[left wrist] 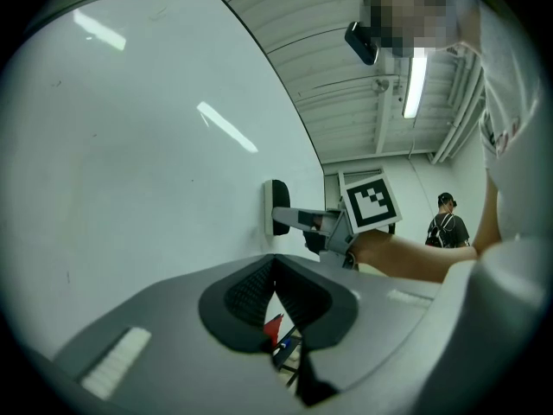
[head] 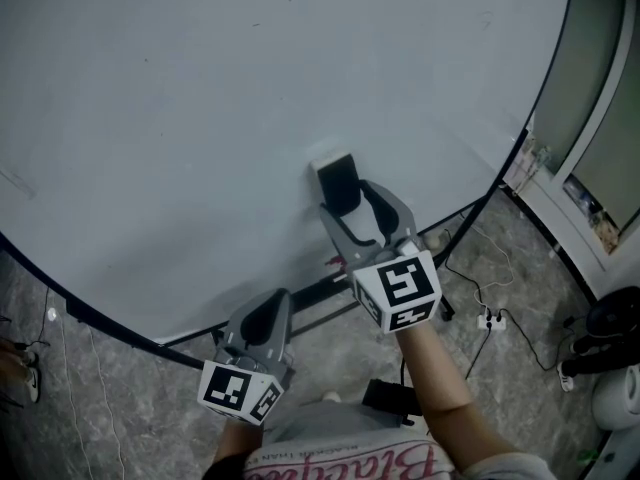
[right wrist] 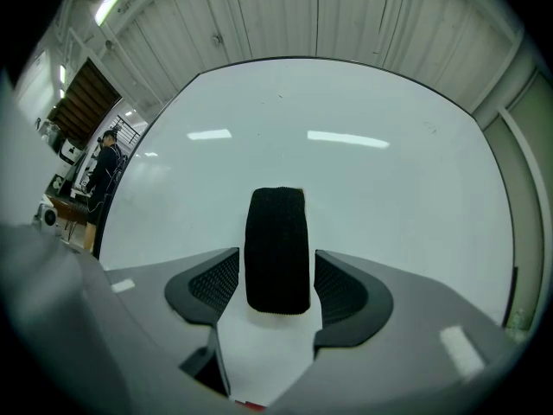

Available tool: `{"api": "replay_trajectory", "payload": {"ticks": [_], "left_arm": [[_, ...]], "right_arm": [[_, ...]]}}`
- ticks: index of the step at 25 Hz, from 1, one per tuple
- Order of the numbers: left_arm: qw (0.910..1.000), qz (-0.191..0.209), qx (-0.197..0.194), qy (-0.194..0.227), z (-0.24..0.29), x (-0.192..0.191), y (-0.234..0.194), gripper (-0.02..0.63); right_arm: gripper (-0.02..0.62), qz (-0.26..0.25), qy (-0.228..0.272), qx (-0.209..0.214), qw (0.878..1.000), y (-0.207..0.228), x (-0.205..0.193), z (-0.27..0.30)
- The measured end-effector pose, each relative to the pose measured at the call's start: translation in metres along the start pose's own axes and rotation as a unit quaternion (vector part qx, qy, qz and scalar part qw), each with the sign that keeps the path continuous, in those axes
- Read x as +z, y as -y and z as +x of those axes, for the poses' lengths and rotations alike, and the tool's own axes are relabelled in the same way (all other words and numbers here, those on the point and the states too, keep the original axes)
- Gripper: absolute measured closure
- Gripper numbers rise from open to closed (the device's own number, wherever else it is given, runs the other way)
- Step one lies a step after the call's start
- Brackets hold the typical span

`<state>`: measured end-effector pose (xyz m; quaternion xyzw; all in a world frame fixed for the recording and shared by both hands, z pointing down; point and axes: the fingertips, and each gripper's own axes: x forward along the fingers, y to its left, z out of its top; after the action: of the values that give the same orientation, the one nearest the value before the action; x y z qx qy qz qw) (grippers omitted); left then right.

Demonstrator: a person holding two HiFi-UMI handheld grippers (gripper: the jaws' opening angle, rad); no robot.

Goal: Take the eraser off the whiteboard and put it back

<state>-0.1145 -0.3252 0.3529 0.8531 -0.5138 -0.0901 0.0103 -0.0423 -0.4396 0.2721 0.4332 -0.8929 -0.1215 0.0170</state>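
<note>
A black eraser (head: 337, 181) with a white back sticks upright on the whiteboard (head: 200, 118), low and right of its middle. My right gripper (head: 352, 200) points straight at it, one jaw on each side. In the right gripper view the eraser (right wrist: 277, 245) stands between the ribbed pads (right wrist: 213, 285) with a narrow gap on either side, so the right gripper (right wrist: 276, 285) is open. The left gripper view shows the eraser (left wrist: 276, 207) from the side, with the right gripper (left wrist: 289, 217) reaching to it. My left gripper (head: 268, 313) hangs lower left below the board's edge, shut and empty (left wrist: 275, 271).
The whiteboard's black frame and stand bar (head: 310, 293) run below the grippers. Cables and a white power strip (head: 488, 318) lie on the stone floor at the right, near a dark box (head: 395, 396). A person (left wrist: 447, 223) stands far off beyond the board.
</note>
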Motion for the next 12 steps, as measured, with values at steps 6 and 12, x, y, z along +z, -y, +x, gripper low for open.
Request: {"api": "replay_trajectory", "payload": {"ticks": [6, 12], "left_arm": [[1.0, -0.004, 0.001, 0.001, -0.002, -0.001, -0.001, 0.606], [0.9999, -0.009, -0.007, 0.0, -0.001, -0.004, 0.004, 0.606]], "right_arm": [[0.337, 0.019, -0.012, -0.012, 1.0, -0.007, -0.011, -0.025], [0.542, 0.019, -0.02, 0.001, 1.0, -0.036, -0.019, -0.059]]}}
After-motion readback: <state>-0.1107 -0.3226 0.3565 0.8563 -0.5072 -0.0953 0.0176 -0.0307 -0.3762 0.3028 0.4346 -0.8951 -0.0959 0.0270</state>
